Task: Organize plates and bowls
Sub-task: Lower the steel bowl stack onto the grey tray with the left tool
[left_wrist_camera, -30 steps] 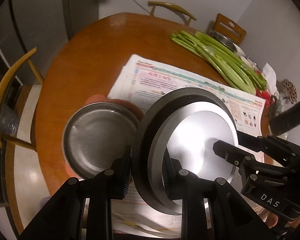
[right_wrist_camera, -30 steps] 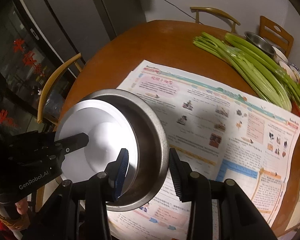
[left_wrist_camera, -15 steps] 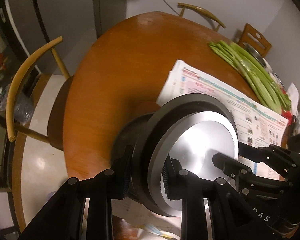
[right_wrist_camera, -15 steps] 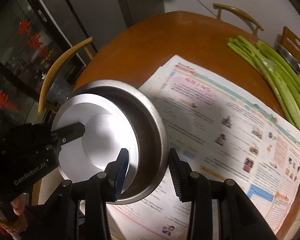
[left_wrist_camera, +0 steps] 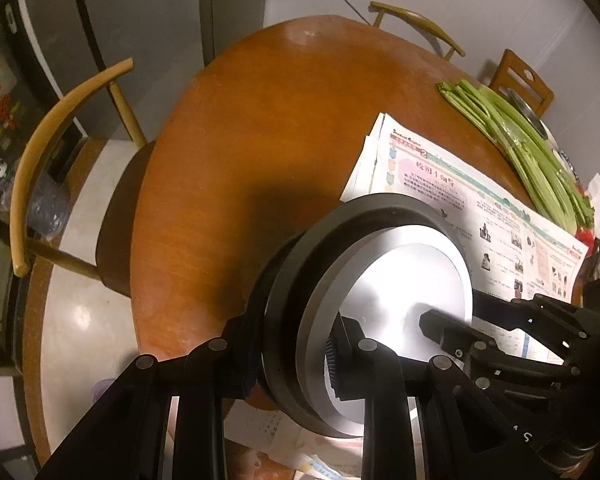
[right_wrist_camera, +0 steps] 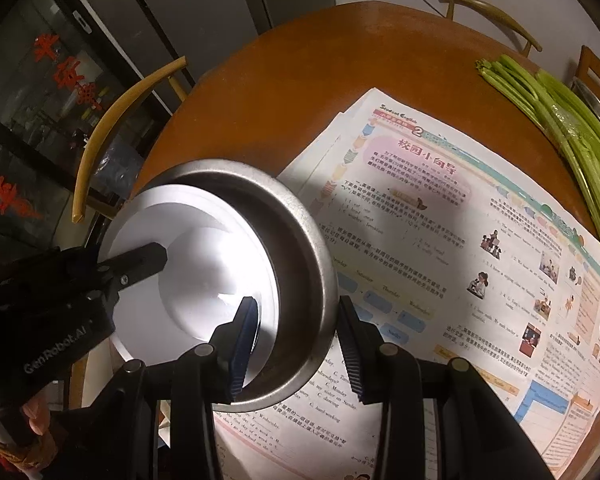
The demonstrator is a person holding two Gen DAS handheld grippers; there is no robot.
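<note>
A steel bowl [right_wrist_camera: 300,248] with a bright plate [right_wrist_camera: 204,280] nested inside it is held above the round wooden table [left_wrist_camera: 260,140]. My right gripper [right_wrist_camera: 296,336] is shut on the bowl's rim, one finger inside, one outside. My left gripper [left_wrist_camera: 292,356] grips the opposite rim of the same stack [left_wrist_camera: 400,280]. Each gripper shows in the other's view: the left one at the plate's left [right_wrist_camera: 60,292], the right one at the lower right [left_wrist_camera: 500,340].
A newspaper [right_wrist_camera: 460,240] covers the table's right half. Green celery stalks [right_wrist_camera: 560,128] lie beyond it, with a metal dish [left_wrist_camera: 528,112] at the far right. Wooden chairs [left_wrist_camera: 60,140] stand around the table.
Both grippers carried the stack leftward, off the newspaper toward the table's left edge. The second steel bowl seen beside the stack a second ago is now hidden behind it.
</note>
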